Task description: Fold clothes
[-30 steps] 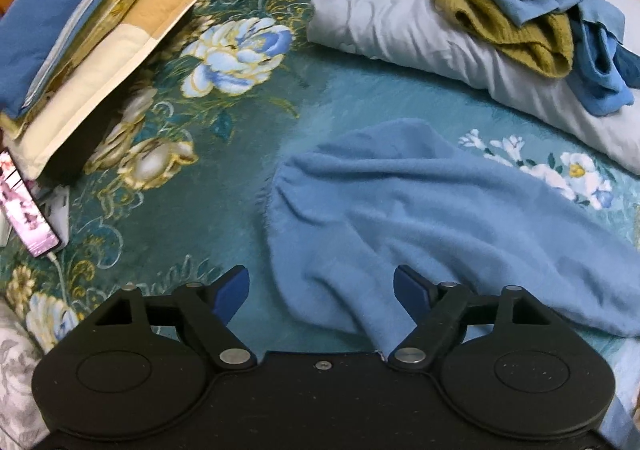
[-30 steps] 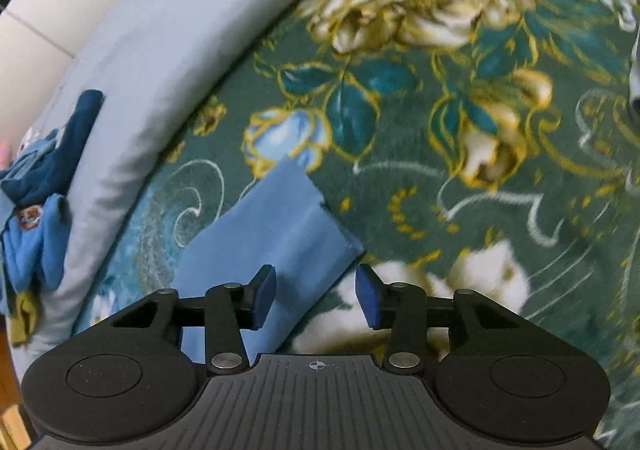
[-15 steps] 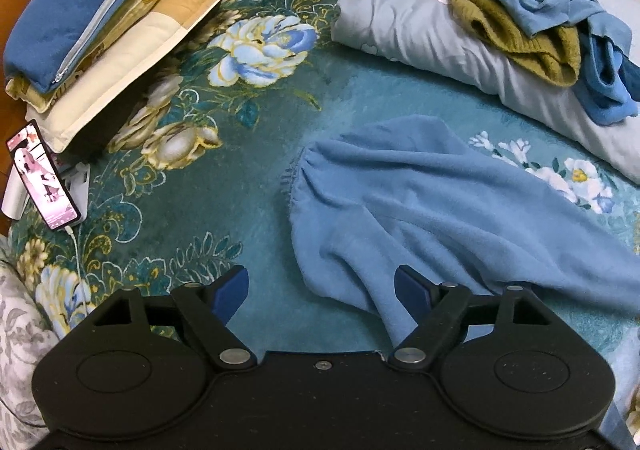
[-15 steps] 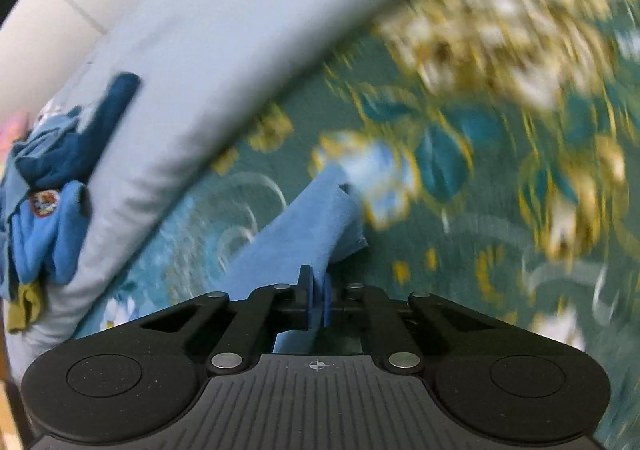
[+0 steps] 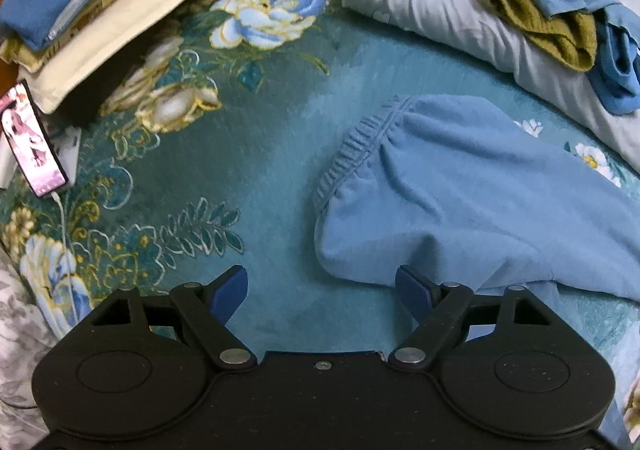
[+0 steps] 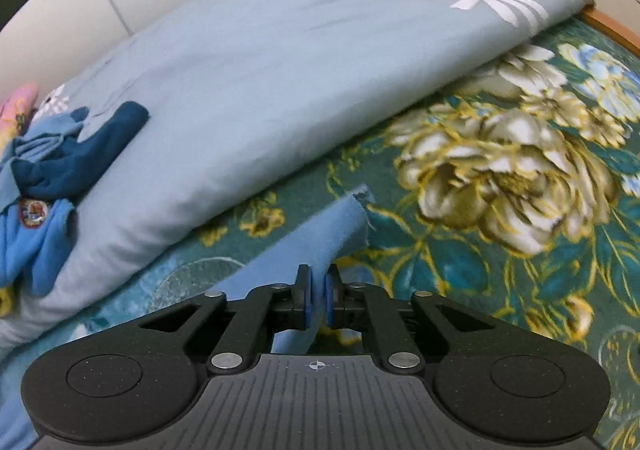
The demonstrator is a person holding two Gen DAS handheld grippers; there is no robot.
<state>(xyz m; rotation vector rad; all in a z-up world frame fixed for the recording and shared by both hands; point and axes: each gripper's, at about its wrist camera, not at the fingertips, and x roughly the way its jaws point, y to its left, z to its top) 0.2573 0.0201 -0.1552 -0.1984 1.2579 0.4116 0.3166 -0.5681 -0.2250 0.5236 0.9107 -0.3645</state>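
Light blue trousers (image 5: 472, 190) with an elastic waistband lie spread on the teal floral bedspread (image 5: 240, 170). My left gripper (image 5: 322, 290) hangs open just in front of the waistband end, its right pad next to the cloth's near edge, nothing between the fingers. In the right wrist view my right gripper (image 6: 316, 296) is shut on the leg end of the light blue trousers (image 6: 320, 230), which rises off the bedspread (image 6: 500, 270) between the blue pads.
A grey-blue folded duvet (image 5: 460, 10) carries an olive garment (image 5: 532, 14) and crumpled blue clothes (image 5: 580, 10); the same duvet (image 6: 300, 70) fills the right wrist view. Stacked pillows (image 5: 100, 2) and a lit phone (image 5: 32, 142) on a cable lie at the left.
My right gripper shut on the trouser leg end and lifted it, tilting up towards the duvet. My left gripper drew back from the waistband, staying open.
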